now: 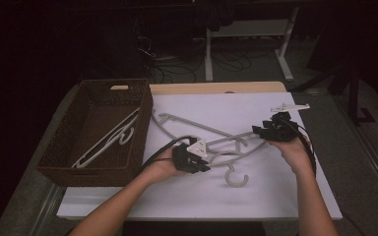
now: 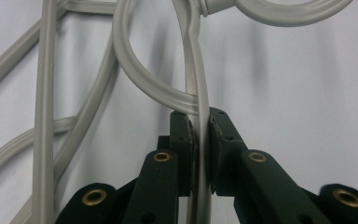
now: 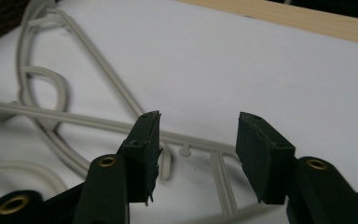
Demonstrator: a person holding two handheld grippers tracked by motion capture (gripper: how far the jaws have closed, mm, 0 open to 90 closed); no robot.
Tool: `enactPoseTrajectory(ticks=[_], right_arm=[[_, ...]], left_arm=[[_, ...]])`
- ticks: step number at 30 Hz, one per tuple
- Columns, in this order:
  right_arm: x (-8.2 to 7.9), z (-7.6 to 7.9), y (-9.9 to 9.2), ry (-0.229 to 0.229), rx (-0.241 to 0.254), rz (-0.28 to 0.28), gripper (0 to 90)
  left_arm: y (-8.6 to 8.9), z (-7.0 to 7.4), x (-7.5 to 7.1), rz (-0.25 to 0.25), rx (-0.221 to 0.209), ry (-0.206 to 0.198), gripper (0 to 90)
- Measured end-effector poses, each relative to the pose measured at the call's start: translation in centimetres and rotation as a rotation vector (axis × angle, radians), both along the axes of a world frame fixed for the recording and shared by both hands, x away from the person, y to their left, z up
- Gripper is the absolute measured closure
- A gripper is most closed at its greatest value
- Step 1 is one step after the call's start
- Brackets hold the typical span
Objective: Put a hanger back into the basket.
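Two pale grey plastic hangers lie crossed on the white board (image 1: 275,196). The nearer hanger (image 1: 236,178) has its hook toward me. My left gripper (image 1: 203,164) is shut on a thin bar of this hanger (image 2: 193,70), and in the left gripper view (image 2: 199,122) both pads press on the bar. The other hanger (image 1: 187,125) reaches back toward the basket. My right gripper (image 1: 258,131) hovers over the nearer hanger's right end. Seen from its own camera, the right gripper (image 3: 198,128) stands open, nothing between its pads, with hanger bars (image 3: 98,122) below them.
A brown wicker basket (image 1: 145,118) stands at the left of the board with a white hanger (image 1: 110,140) inside. A small white plastic piece (image 1: 289,106) lies at the board's far right. The wooden table edge (image 1: 216,87) runs behind the board.
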State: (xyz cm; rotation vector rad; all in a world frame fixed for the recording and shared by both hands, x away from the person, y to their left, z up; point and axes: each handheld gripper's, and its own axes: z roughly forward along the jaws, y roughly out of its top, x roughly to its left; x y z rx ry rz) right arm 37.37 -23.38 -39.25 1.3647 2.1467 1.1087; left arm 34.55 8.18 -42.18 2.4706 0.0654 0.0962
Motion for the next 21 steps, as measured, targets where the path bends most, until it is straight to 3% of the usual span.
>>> enactPoseTrajectory(ticks=[8,10,16,21], right_arm=[[-2.1,1.4,-1.1,-0.025,0.035,0.023,38.1],[-2.6,1.3,-1.4,-0.026,0.022,0.025,36.0],[-4.6,-0.6,-1.6,-0.005,0.003,0.051,24.0],[-5.8,-2.0,-1.0,-0.020,-0.009,0.070,13.7]], left_arm=[[1.3,1.2,0.7,0.117,-0.009,0.032,82.2],[1.7,1.4,1.0,0.142,-0.011,0.036,82.2],[2.6,2.9,1.6,0.208,-0.036,0.040,82.2],[2.9,4.4,2.0,0.245,-0.046,0.030,82.2]])
